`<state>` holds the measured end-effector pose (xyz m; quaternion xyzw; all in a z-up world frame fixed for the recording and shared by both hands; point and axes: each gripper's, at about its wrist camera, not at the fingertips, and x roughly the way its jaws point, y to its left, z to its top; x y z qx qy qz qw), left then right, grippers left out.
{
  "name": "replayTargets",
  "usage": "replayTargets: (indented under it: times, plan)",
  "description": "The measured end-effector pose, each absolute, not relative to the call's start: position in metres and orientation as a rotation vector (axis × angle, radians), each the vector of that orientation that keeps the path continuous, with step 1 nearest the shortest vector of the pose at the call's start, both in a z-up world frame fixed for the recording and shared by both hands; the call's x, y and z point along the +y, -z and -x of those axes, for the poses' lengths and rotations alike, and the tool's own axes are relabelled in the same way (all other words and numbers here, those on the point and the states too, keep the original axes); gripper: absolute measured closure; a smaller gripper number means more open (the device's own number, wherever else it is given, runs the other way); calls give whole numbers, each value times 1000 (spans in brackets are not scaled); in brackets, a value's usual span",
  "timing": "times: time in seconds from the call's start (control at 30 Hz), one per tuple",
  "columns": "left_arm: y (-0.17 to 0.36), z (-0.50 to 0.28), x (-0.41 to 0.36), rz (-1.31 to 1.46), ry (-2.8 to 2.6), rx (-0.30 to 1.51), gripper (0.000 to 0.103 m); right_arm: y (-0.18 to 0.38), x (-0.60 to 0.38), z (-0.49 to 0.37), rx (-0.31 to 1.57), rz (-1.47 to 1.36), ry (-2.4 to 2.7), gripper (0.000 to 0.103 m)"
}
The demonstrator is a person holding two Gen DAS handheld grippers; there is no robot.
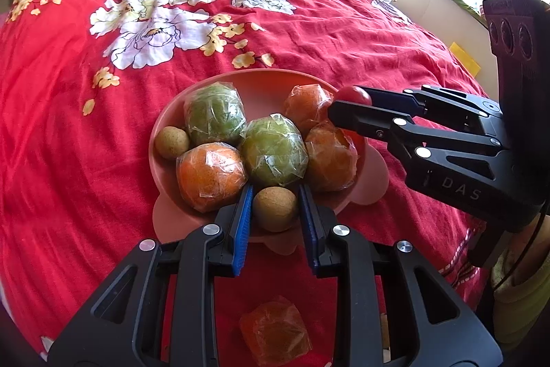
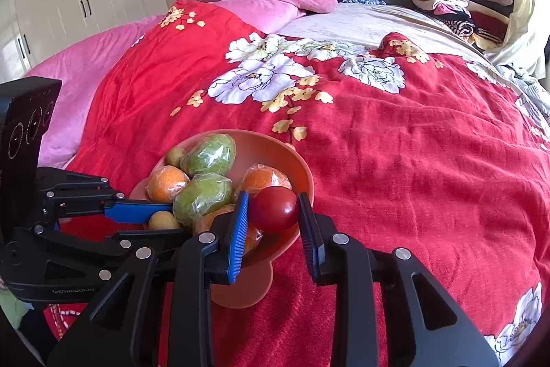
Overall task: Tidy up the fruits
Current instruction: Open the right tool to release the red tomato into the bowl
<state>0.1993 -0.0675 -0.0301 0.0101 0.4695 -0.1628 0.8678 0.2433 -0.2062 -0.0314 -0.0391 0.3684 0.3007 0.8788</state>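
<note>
Left gripper (image 1: 276, 207) fingers astride brown fruit (image 1: 275, 208) at pink bowl (image 1: 261, 85) rim.

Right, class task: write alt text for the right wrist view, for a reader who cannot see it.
The right gripper holds a red tomato between its blue pads over the rim of a pink bowl of plastic-wrapped green and orange fruit. The bowl sits on a red floral bedspread, and the left gripper reaches in beside a small brown fruit.
</note>
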Motion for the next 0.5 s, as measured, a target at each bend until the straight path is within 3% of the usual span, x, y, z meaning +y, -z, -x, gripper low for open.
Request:
replayTargets:
  times: [0.17, 0.5]
  plan:
    - [30, -199, -67, -21, 341, 984, 84, 30, -209, -243, 759, 63, -621, 62]
    - [30, -199, -67, -24, 343, 982, 83, 24, -225, -236, 727, -4, -601, 47]
